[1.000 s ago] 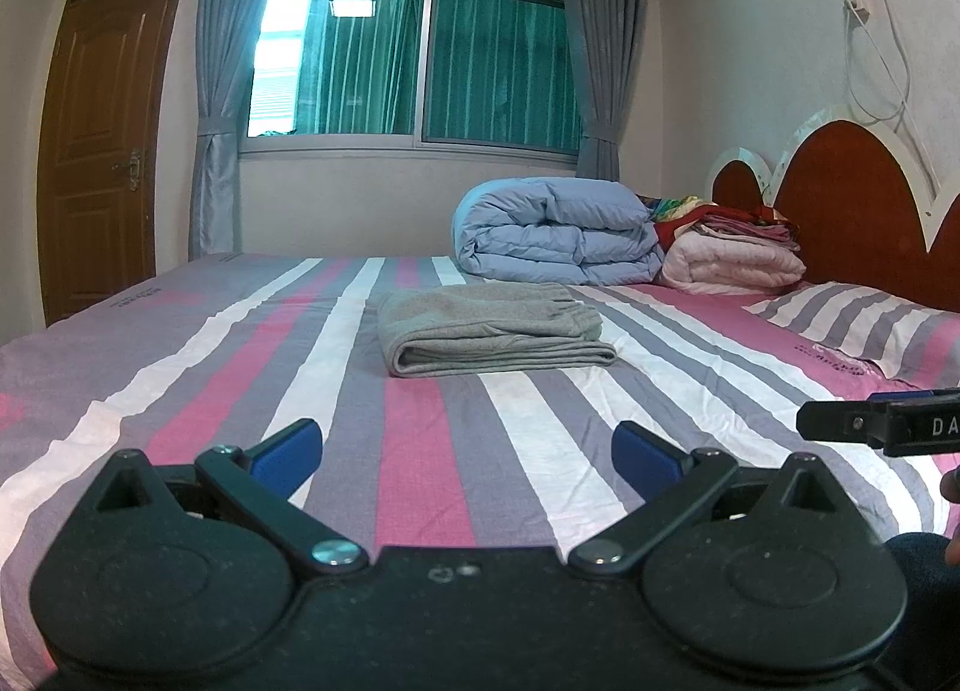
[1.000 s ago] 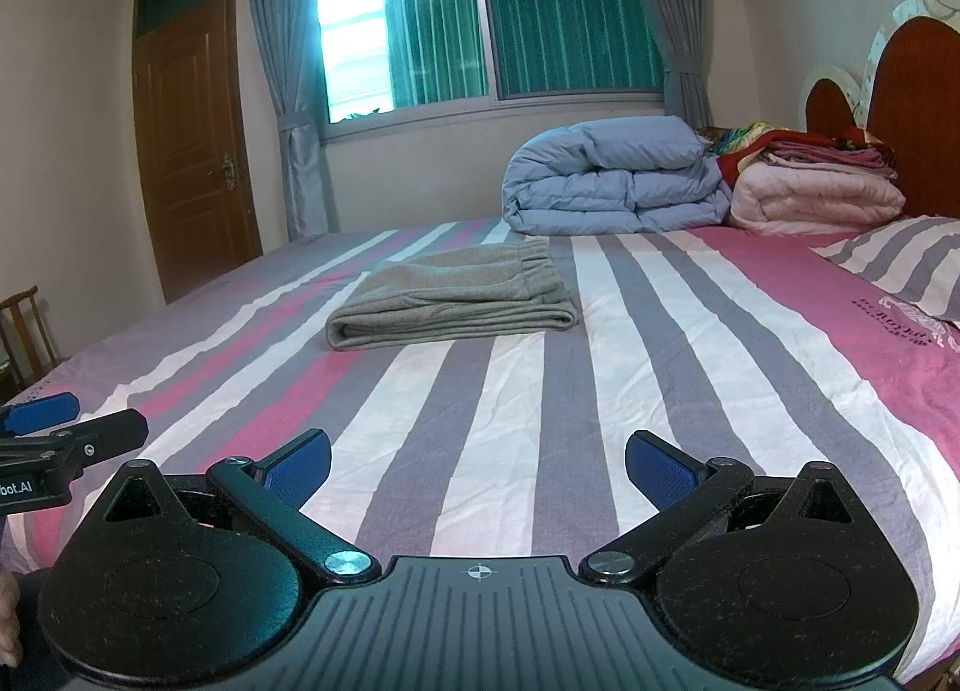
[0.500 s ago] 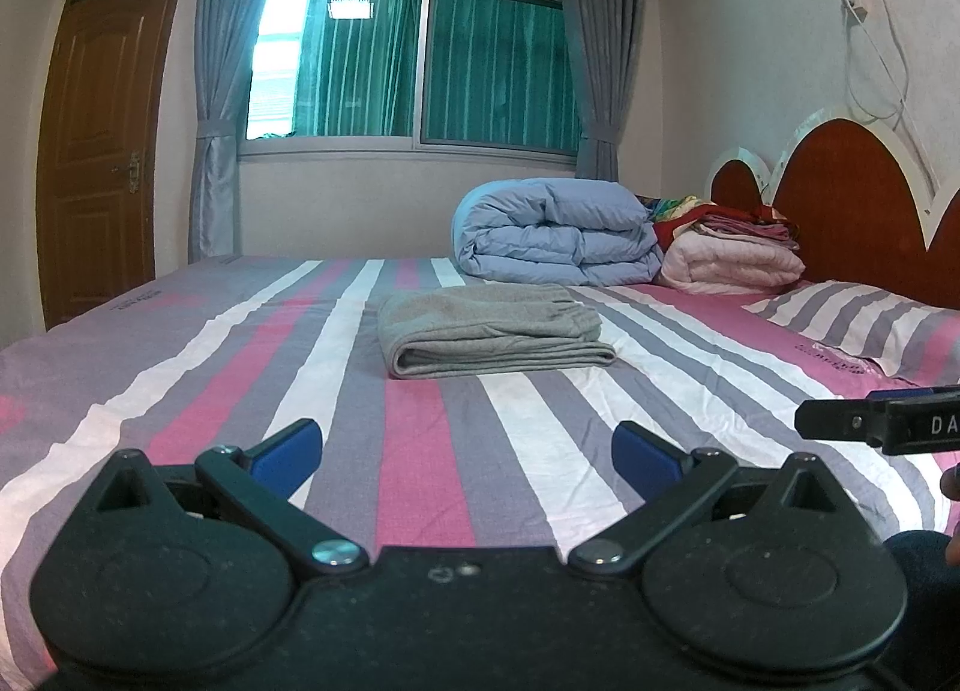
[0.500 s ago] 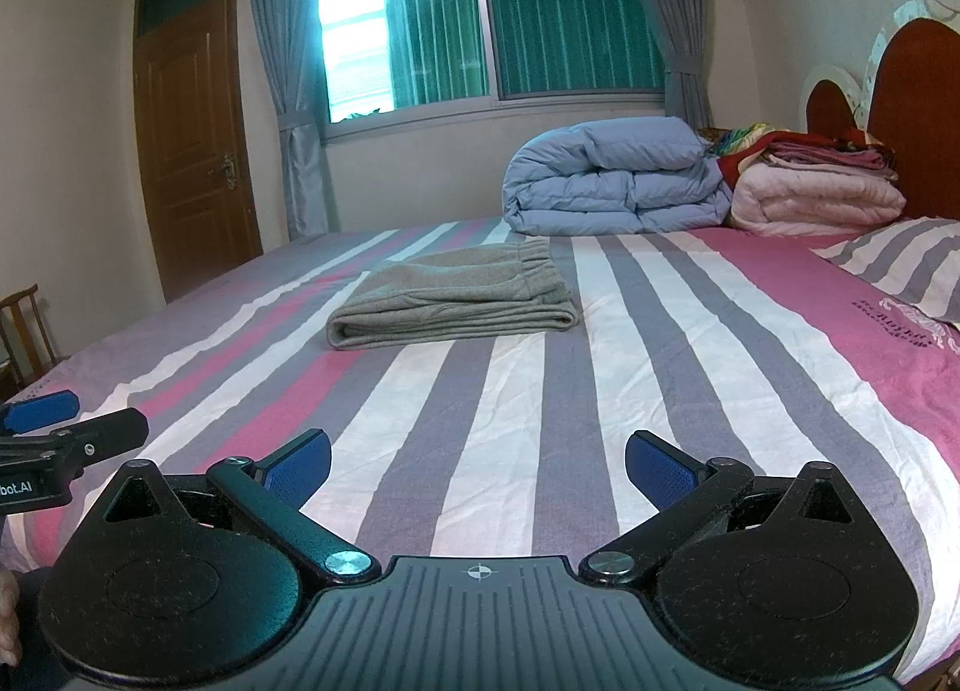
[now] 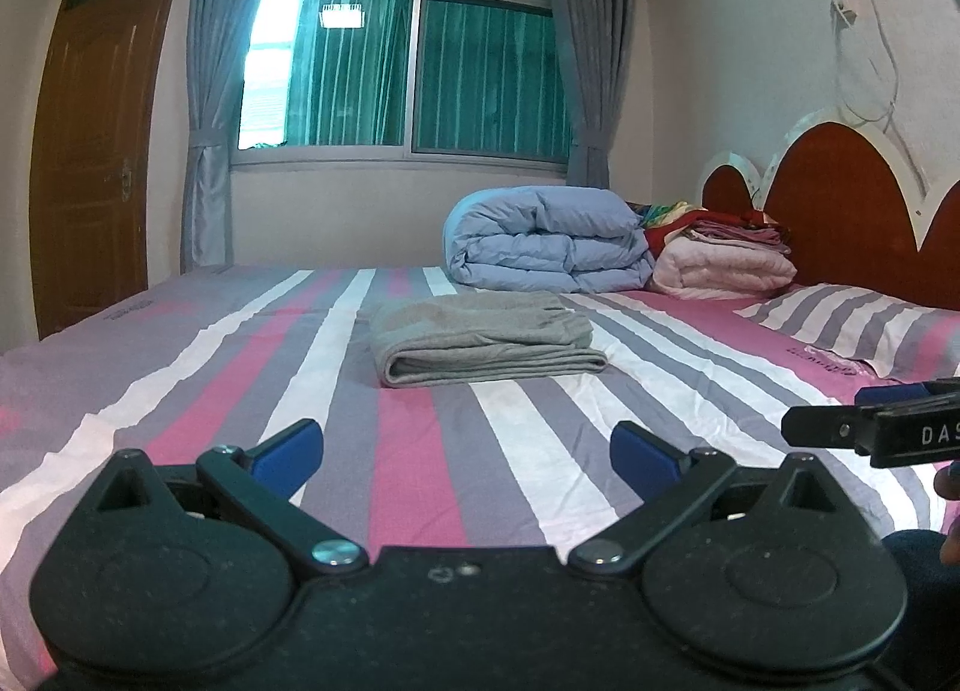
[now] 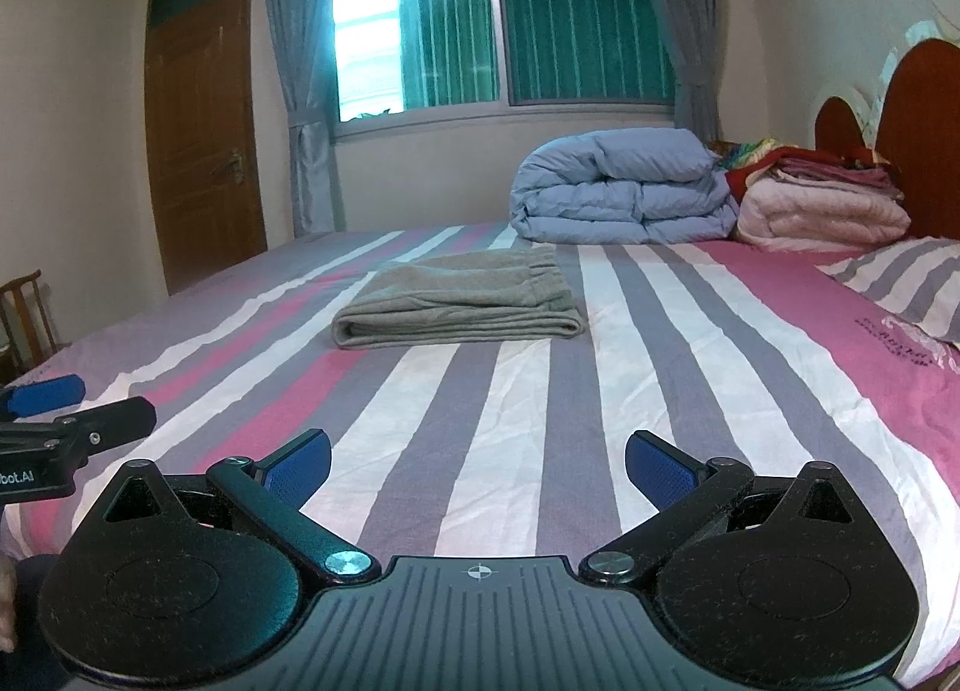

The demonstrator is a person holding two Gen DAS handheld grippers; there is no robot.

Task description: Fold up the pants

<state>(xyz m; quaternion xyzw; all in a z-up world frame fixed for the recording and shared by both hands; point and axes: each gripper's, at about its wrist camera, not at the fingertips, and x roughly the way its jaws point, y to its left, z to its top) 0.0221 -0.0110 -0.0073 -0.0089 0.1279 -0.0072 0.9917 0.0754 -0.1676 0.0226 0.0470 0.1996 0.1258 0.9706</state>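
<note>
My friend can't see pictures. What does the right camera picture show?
Grey pants lie folded on a striped bed. The right gripper is open and empty near the camera. A blue quilt sits behind the pants.

1. Your bed [image 5: 420, 487] is covered by a sheet striped pink, grey and white.
2. The folded grey pants [image 5: 486, 337] lie flat mid-bed.
3. Behind them you have a rolled blue duvet [image 5: 549, 238], a stack of blankets [image 5: 723, 265] just beside it, and a striped pillow [image 5: 852, 325] by the headboard.
</note>
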